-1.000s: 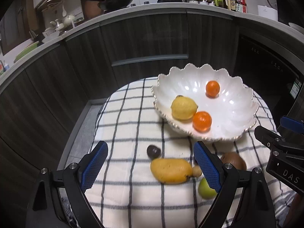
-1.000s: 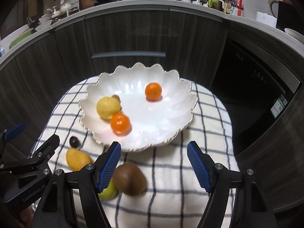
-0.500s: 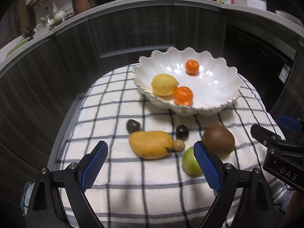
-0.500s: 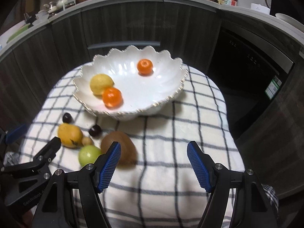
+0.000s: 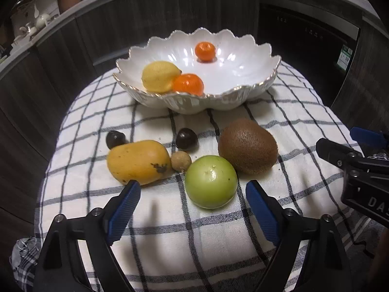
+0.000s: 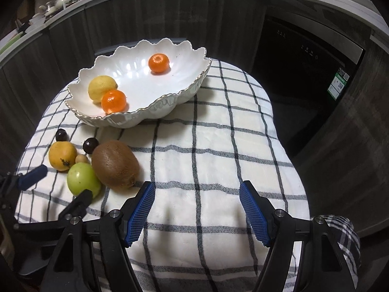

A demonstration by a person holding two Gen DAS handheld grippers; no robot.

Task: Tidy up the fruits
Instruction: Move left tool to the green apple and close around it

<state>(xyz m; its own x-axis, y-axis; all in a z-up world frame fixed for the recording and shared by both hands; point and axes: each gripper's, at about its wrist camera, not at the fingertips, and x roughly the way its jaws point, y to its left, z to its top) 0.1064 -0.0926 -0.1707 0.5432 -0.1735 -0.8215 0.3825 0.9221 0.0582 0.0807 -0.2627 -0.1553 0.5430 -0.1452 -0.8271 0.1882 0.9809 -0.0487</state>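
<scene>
A white scalloped bowl (image 5: 255, 82) (image 6: 184, 90) holds a lemon (image 5: 159, 75) and two oranges (image 5: 188, 84) (image 5: 205, 51). On the checked cloth lie a yellow mango (image 5: 137, 161), a green apple (image 5: 211, 181) (image 6: 82, 178), a brown kiwi (image 5: 247, 146) (image 6: 114, 163), two dark round fruits (image 5: 186, 138) (image 5: 115, 139) and a small tan one (image 5: 181, 161). My left gripper (image 5: 193, 203) is open and empty, low over the cloth, the apple just ahead between its pads. My right gripper (image 6: 196, 205) is open and empty over bare cloth, right of the kiwi.
The cloth (image 6: 218, 146) covers a small round table with drop-offs on all sides. Dark cabinet fronts (image 5: 145, 24) curve behind it and a black appliance (image 6: 304, 73) stands to the right. Each gripper shows at the edge of the other's view (image 5: 359, 170).
Both grippers have drawn back from the bowl and dropped lower toward the cloth. The loose fruits now lie close ahead of the left gripper. Nothing was grasped.
</scene>
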